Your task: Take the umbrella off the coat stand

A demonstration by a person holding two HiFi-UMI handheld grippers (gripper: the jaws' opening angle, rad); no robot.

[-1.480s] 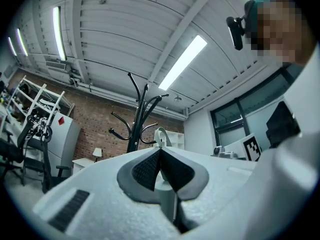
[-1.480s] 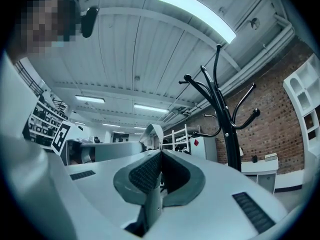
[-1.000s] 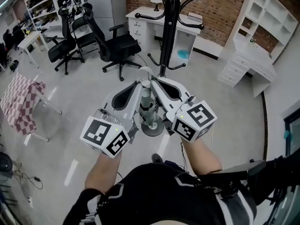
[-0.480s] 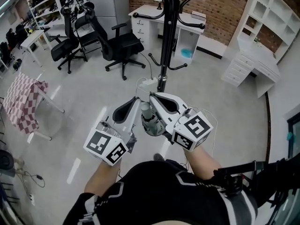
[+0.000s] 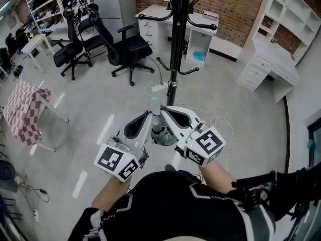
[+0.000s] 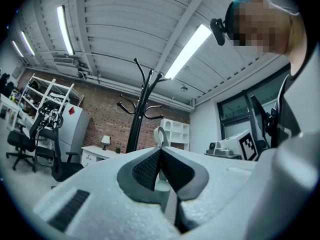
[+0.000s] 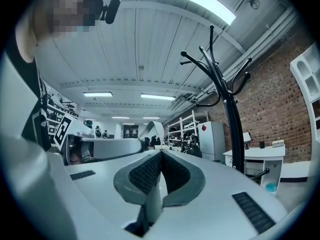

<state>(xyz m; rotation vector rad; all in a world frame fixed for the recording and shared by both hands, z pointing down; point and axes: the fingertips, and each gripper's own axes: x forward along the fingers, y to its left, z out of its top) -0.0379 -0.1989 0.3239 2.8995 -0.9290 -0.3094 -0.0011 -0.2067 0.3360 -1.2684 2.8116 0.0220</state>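
Observation:
A pale grey folded umbrella (image 5: 155,106) with a curved handle stands upright between my two grippers, in front of the black coat stand (image 5: 173,59) and clear of its hooks. My left gripper (image 5: 150,116) is shut on it from the left and my right gripper (image 5: 164,111) from the right, with their tips meeting at the umbrella. In the left gripper view the handle (image 6: 162,134) rises just beyond the closed pads of the left gripper (image 6: 160,150). In the right gripper view the handle (image 7: 150,129) curves above the right gripper (image 7: 161,154). The stand's base is mostly hidden behind the grippers.
Black office chairs (image 5: 125,46) stand at the back left, a white desk (image 5: 200,29) is behind the stand, and white shelving with drawers (image 5: 273,59) is at the right. A chair draped with checked cloth (image 5: 22,109) is at the far left. A thin cable lies by the stand's foot.
Both grippers have sunk together with the umbrella between them, drawing a little nearer to my body. The coat stand has not moved.

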